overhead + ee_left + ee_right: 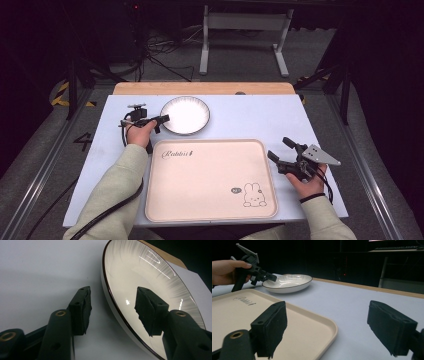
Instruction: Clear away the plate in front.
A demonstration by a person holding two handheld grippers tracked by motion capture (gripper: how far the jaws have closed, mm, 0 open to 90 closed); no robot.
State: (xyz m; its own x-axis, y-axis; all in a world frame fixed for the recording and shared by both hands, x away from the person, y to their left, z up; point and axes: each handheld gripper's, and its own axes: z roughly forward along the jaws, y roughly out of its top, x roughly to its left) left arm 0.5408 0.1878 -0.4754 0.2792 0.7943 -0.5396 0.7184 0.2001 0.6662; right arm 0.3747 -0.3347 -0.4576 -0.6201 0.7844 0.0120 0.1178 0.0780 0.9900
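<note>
White plate's [140, 272] left rim sat between the left gripper's [112, 308] spread jaws; right gripper [280, 148] hovered open beside the tray [210, 200].

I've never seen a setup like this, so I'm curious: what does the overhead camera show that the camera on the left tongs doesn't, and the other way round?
High view alone: the pink tray with its rabbit drawing, the right tongs open at the tray's right edge, both sleeved forearms, and the floor beyond the table.

Left gripper view alone: close detail, with the plate's dark rim line running between the two open black pads, one over the plate's inside, one outside over the table.

Both: the white plate, the left tongs at its edge, and the pale table.
</note>
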